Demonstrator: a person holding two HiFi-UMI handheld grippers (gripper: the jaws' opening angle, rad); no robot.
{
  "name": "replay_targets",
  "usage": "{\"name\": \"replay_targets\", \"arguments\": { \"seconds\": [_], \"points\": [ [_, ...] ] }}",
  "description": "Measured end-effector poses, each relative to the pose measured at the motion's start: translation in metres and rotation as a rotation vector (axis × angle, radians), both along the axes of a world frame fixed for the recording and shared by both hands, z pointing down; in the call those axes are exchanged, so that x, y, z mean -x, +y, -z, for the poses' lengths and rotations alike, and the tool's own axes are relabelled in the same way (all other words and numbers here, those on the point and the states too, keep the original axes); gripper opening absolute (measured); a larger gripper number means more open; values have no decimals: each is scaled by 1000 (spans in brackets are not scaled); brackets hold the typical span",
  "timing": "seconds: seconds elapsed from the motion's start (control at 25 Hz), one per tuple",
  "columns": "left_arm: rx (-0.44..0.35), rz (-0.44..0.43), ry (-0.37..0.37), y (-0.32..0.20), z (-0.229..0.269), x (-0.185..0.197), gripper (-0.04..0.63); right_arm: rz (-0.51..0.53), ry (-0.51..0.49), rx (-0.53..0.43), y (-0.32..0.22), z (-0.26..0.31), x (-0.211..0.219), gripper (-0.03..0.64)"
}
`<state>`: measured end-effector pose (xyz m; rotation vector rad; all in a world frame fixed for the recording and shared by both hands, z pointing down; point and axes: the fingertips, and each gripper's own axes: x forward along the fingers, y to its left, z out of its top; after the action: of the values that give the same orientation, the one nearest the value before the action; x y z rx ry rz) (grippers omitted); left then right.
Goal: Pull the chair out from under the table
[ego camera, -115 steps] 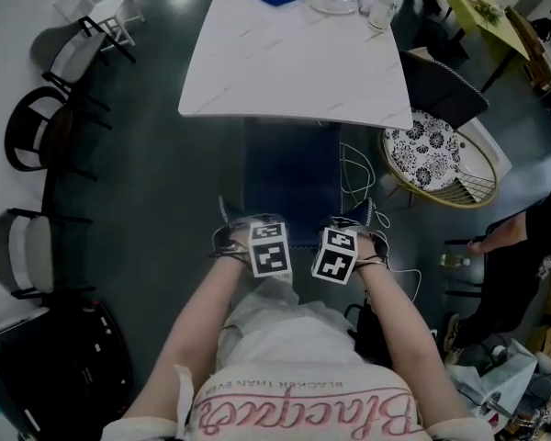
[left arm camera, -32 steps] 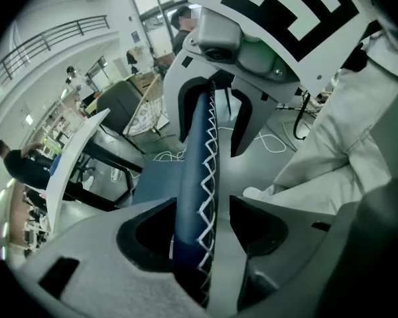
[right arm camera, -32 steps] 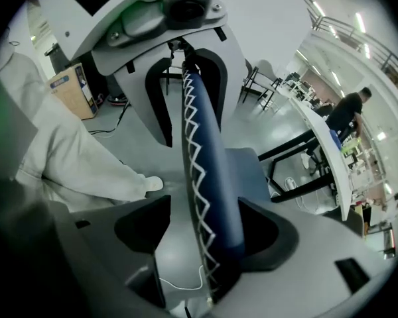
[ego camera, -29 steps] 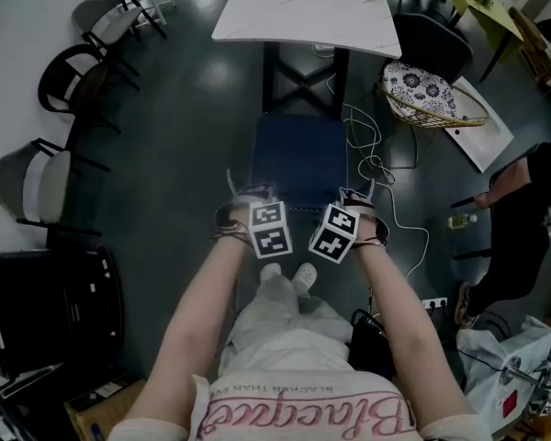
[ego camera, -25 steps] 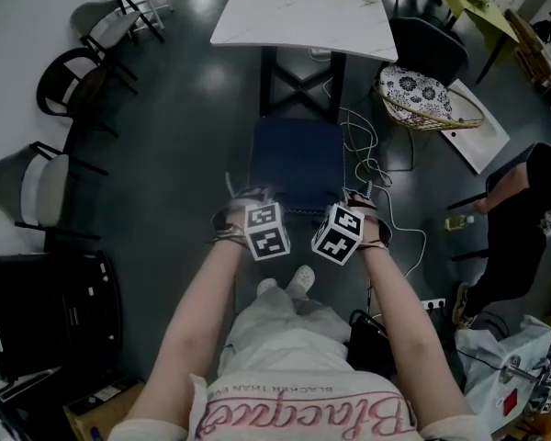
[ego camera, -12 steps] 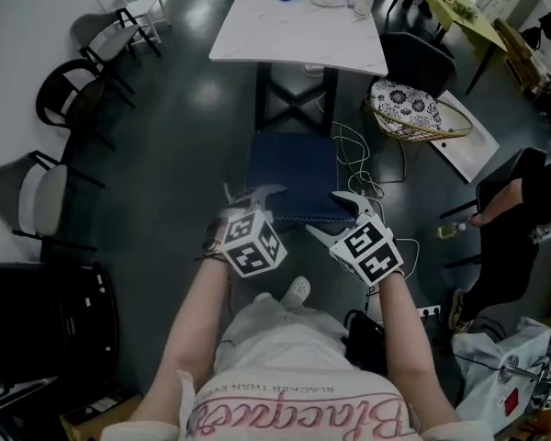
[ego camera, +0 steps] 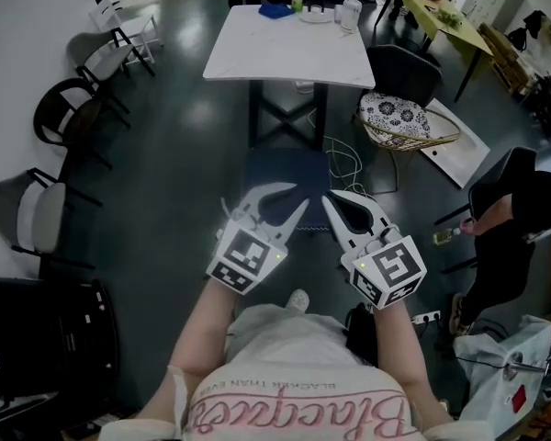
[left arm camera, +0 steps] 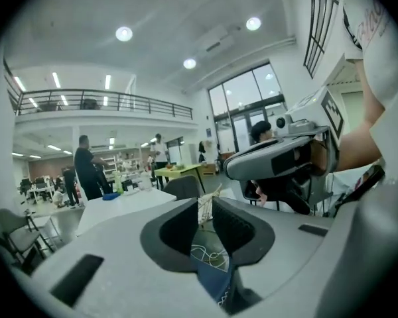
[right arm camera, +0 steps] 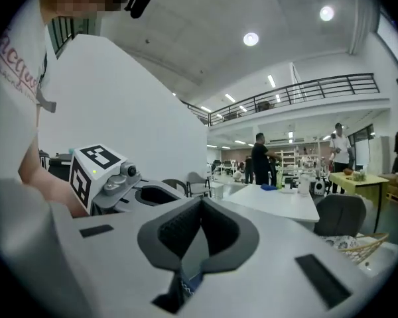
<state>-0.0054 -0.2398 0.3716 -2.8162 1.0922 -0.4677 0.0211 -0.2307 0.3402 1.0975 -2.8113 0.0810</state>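
Observation:
The chair [ego camera: 289, 165] with the blue seat stands on the dark floor, clear of the white marble table [ego camera: 289, 49] behind it. Both grippers hang above the seat's near edge and point almost level toward the table. My left gripper [ego camera: 289, 200] is closing, a narrow gap still between its pads [left arm camera: 233, 225], with nothing in it. My right gripper [ego camera: 332, 200] is shut and empty, its pads [right arm camera: 220, 225] meeting at the tip. A strip of blue seat [left arm camera: 215, 280] shows below the left jaws. The table [right arm camera: 272, 201] lies ahead in the right gripper view.
Several chairs [ego camera: 60, 118] line the left wall. A wicker chair with a patterned cushion [ego camera: 399, 118] and a dark chair [ego camera: 404, 67] stand right of the table. White cables [ego camera: 344, 159] trail on the floor. A person [ego camera: 523, 205] sits at the right. Bottles and cups [ego camera: 326, 7] crowd the table's far edge.
Both grippers rose from the chair's near edge and tipped from pointing down to nearly level. Their jaws stood wide half a second ago and have since come together.

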Motion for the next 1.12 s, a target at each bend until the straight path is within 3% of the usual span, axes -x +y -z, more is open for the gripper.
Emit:
{"name": "replay_targets", "arguments": {
  "seconds": [0.08, 0.28, 0.48, 0.64, 1.12],
  "points": [
    [-32, 34, 60, -1, 15, 2, 26, -12, -33, -25, 1, 9, 3, 5],
    [-78, 110, 212, -2, 48, 11, 6, -36, -59, -53, 2, 22, 11, 5],
    [-110, 168, 240, -3, 61, 17, 5, -91, -61, -85, -1, 33, 13, 5],
    [-133, 199, 249, -4, 60, 20, 5, -120, -116, -56, -4, 29, 11, 5],
    [-133, 164, 237, 6, 58, 13, 5, -172, -24, -123, 2, 23, 13, 3]
  ]
}}
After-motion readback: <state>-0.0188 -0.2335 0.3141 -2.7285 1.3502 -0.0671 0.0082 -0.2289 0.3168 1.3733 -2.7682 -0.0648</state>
